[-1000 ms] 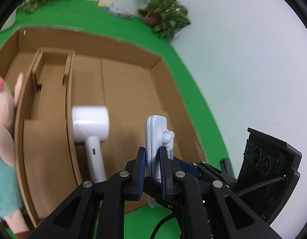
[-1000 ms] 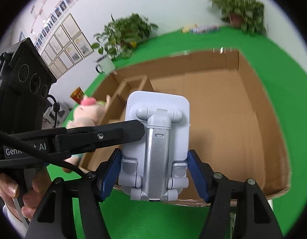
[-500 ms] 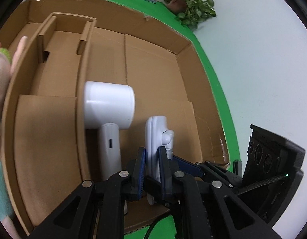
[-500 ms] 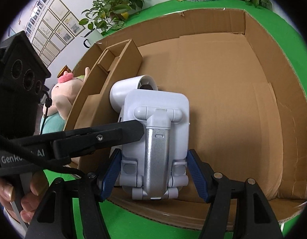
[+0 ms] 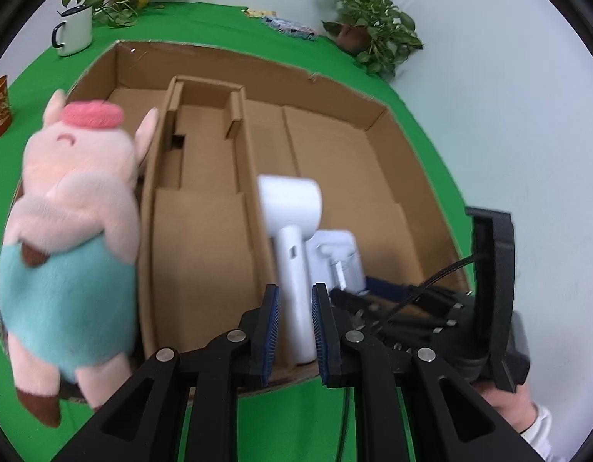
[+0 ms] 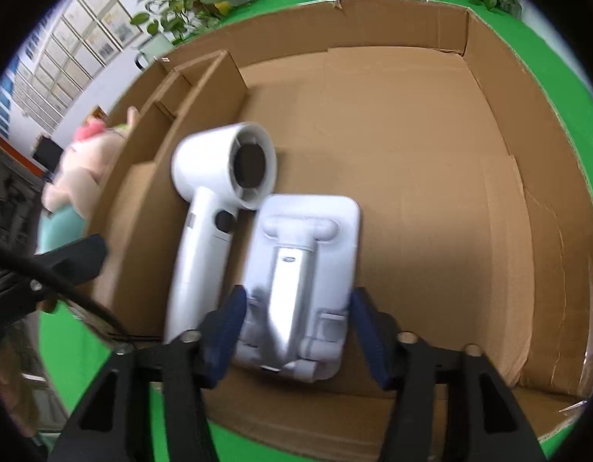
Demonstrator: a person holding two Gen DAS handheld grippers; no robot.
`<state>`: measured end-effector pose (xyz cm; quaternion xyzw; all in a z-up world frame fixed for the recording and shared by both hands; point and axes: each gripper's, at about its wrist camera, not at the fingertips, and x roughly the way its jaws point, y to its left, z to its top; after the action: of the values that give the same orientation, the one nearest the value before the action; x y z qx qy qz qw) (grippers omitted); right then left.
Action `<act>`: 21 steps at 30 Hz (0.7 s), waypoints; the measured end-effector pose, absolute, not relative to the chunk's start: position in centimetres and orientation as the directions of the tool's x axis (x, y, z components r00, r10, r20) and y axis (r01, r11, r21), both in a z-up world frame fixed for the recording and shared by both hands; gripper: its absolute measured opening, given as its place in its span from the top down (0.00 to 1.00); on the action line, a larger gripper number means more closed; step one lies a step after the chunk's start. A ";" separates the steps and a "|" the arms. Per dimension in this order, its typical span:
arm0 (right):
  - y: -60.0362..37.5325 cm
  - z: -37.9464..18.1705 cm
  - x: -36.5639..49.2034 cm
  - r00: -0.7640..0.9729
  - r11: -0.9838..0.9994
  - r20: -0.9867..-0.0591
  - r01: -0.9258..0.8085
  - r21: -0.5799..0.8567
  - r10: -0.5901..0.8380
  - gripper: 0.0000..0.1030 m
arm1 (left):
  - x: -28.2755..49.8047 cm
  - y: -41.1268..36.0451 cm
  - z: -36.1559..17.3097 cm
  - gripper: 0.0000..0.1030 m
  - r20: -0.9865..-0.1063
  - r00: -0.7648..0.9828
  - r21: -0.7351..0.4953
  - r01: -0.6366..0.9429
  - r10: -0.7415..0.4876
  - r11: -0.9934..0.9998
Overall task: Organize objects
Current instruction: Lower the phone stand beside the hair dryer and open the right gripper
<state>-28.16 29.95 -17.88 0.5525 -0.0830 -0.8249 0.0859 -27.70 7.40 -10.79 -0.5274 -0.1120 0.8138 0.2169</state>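
The green table (image 5: 219,42) carries a wide, shallow cardboard box (image 5: 354,88), split by cardboard dividers (image 5: 246,177) into narrow slots on its left and one broad bay on its right. A plush pig (image 5: 69,238) in a teal outfit stands propped against the box's outer left wall; half a second ago only its edge showed in the left wrist view, and now the whole toy fills that side. A white hair dryer (image 6: 215,223) lies in the broad bay just beside the divider, nozzle toward the far wall, where it lay before.

The white phone stand (image 6: 300,281) has come down: a second ago it was held upright above the box by both grippers, and now it lies flat on the box floor, touching or nearly touching the dryer's handle on its right. The right gripper (image 6: 296,331) has its blue pads (image 6: 363,327) spread to either side of the stand's near end with visible gaps, so it has let go. The left gripper (image 5: 294,327) has released too; it has shifted left, and its parted blue fingers (image 5: 269,327) now frame the dryer's handle (image 5: 292,288) without pressing it.

At the table's far edge stand a white enamel mug (image 5: 73,32) and potted plants (image 5: 373,30).
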 end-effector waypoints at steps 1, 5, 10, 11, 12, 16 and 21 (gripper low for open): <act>29.8 -17.9 -28.1 -0.382 -0.973 -0.896 0.053 0.225 -0.228 0.55 | -27.5 7.2 -10.9 0.86 -0.813 -0.346 -0.408 -0.233 0.468 -0.883; 29.7 -17.8 -27.9 -0.391 -0.974 -0.893 0.060 0.217 -0.223 0.55 | -27.1 7.3 -12.0 0.86 -0.825 -0.338 -0.393 -0.230 0.452 -0.890; 29.5 -17.7 -28.0 -0.376 -0.977 -0.902 0.065 0.204 -0.213 0.55 | -27.2 7.4 -13.0 0.85 -0.825 -0.342 -0.390 -0.231 0.449 -0.891; 29.5 -17.6 -27.9 -0.374 -0.977 -0.903 0.068 0.202 -0.213 0.55 | -27.1 7.5 -13.0 0.85 -0.825 -0.345 -0.388 -0.232 0.448 -0.892; 29.4 -17.6 -27.9 -0.371 -0.977 -0.904 0.071 0.202 -0.213 0.55 | -27.3 7.9 -13.0 0.85 -0.825 -0.347 -0.384 -0.233 0.445 -0.894; 29.2 -17.6 -28.1 -0.363 -0.977 -0.907 0.076 0.201 -0.215 0.55 | -27.8 8.9 -13.3 0.85 -0.830 -0.355 -0.361 -0.246 0.430 -0.900; 29.5 -17.4 -28.3 -0.378 -0.972 -0.896 0.065 0.224 -0.232 0.54 | -27.5 9.2 -12.9 0.78 -0.833 -0.385 -0.326 -0.238 0.397 -0.915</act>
<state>-28.25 29.48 -17.42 0.5502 -0.0754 -0.8267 0.0898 -27.52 9.19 -12.93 -0.5202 -0.0766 0.8287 0.1915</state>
